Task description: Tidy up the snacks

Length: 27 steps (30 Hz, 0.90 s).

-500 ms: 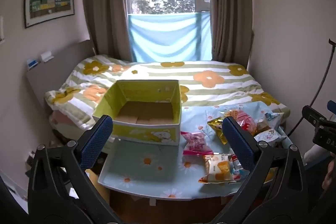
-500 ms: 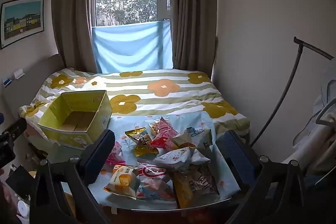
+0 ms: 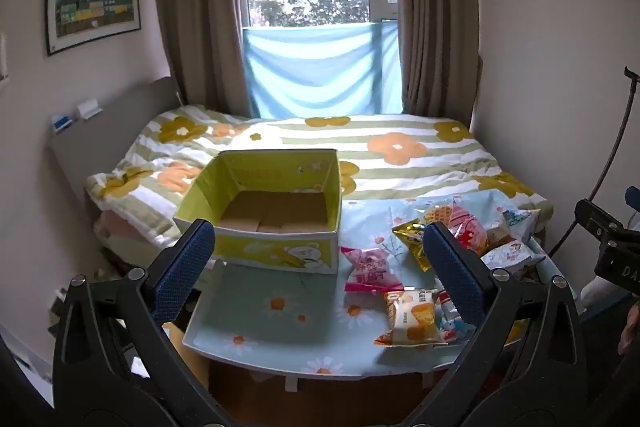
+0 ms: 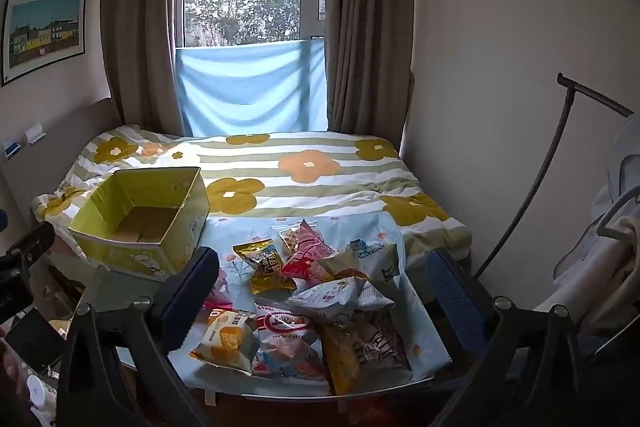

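An empty yellow-green cardboard box (image 3: 276, 211) stands at the back left of a small table with a blue daisy cloth (image 3: 276, 311); it also shows in the right wrist view (image 4: 144, 223). Several snack packets lie in a pile on the table's right side (image 4: 320, 291), among them a pink packet (image 3: 370, 267), an orange-and-white packet (image 3: 412, 317) and a gold packet (image 4: 266, 265). My left gripper (image 3: 318, 263) is open and empty, held above the table's front. My right gripper (image 4: 322, 287) is open and empty, above the snack pile.
A bed with a flowered striped quilt (image 3: 400, 155) lies right behind the table. A wall is at the right, with a dark curved stand (image 4: 536, 175) and clothes beside it. The headboard (image 3: 104, 131) is at the left.
Both views have shifted only slightly. Both grippers stay open and empty, and the box and snacks have not moved.
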### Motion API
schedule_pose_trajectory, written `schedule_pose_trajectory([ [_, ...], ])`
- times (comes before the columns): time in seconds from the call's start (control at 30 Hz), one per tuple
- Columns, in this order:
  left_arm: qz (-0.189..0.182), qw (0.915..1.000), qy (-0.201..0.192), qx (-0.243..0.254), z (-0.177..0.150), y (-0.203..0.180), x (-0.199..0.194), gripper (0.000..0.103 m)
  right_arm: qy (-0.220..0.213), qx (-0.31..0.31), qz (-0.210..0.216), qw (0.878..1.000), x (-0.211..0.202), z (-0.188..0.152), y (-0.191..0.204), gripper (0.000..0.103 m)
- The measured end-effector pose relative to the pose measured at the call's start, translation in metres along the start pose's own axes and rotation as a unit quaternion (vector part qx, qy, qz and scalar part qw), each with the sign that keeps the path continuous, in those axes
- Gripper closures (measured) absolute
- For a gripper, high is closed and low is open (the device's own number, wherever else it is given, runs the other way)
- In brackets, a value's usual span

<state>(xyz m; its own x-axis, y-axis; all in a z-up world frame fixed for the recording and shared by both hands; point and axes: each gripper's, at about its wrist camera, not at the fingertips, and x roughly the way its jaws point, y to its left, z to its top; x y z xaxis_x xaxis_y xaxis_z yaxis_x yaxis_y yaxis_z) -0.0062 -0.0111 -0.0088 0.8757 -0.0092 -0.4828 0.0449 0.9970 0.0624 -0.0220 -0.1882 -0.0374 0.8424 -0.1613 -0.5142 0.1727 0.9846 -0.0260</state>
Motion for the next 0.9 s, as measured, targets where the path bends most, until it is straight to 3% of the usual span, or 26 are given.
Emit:
schedule_pose_trajectory([
  [0.13,-0.013,0.9999,0.004,-0.001,0.001,-0.001,0.001,0.0,0.0,0.009,0.013,1.0,0.001,0.001,-0.008,0.0],
  [0.9,-0.013,0.9998,-0.003,-0.017,0.006,0.009,-0.003,0.0,-0.005,0.016,0.022,1.0,-0.008,0.002,-0.003,0.0],
])
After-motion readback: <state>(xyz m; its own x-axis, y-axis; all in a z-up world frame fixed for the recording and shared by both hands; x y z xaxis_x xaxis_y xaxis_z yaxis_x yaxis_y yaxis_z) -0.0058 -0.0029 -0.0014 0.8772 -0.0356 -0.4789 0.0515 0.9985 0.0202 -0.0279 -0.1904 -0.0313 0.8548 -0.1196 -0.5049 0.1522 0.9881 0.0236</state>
